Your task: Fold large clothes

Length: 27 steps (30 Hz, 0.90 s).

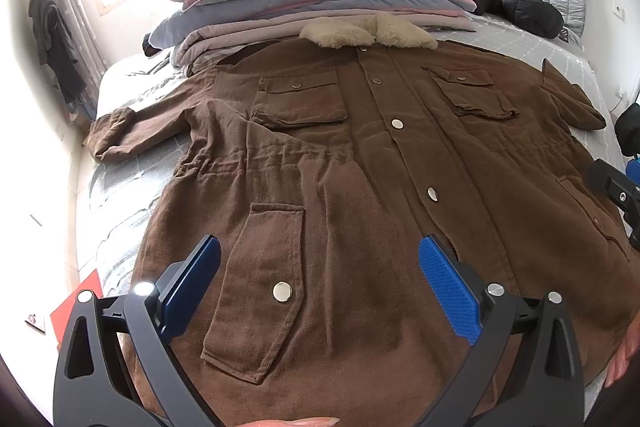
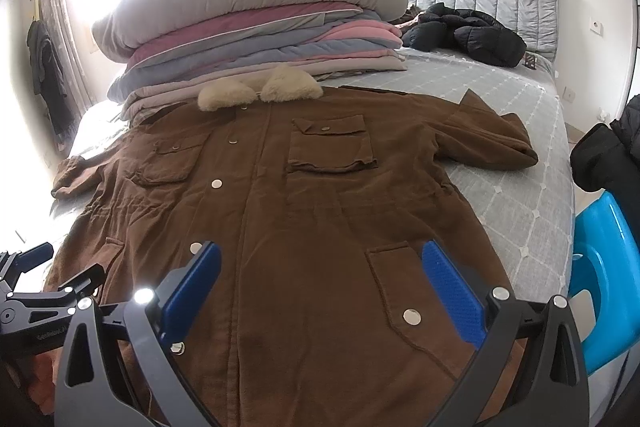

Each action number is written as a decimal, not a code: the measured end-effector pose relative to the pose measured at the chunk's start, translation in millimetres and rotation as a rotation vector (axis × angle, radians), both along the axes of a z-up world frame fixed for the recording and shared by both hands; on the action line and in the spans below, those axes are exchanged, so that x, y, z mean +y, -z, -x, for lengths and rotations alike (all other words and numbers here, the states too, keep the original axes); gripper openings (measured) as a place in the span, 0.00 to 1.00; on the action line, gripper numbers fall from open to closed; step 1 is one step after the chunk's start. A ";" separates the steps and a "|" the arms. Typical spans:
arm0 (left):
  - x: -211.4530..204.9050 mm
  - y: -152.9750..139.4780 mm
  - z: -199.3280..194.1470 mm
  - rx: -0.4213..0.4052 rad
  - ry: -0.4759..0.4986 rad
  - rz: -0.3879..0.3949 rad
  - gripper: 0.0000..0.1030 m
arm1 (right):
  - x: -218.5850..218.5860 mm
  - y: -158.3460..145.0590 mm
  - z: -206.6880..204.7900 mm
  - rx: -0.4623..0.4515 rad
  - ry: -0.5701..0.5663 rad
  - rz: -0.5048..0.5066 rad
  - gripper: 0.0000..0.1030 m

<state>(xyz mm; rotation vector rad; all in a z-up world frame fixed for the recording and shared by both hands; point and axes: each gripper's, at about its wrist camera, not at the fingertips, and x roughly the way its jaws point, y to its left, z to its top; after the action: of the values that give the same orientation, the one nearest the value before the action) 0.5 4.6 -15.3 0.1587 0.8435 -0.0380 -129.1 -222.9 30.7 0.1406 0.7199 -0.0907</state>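
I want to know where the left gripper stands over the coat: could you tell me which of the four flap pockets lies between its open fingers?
The lower pocket on the brown coat's left side as seen, framed by the left gripper.

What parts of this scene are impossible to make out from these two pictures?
- Coat hem: both views, hidden behind the grippers and cut by the bottom edge.
- Window: both views, washed out by glare.
- Right gripper: left view, cut by the edge.
- Bed under the bedding pile: covered.
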 end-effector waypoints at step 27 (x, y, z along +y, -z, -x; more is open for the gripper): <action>-2.9 13.1 -11.3 0.091 0.085 0.014 0.93 | -220.6 12.2 -202.8 0.219 0.328 0.197 0.94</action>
<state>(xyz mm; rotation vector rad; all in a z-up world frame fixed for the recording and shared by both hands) 11.8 1.6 -28.4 0.1810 0.9267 -0.1311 73.7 -443.5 18.5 0.0593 0.8972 -0.4947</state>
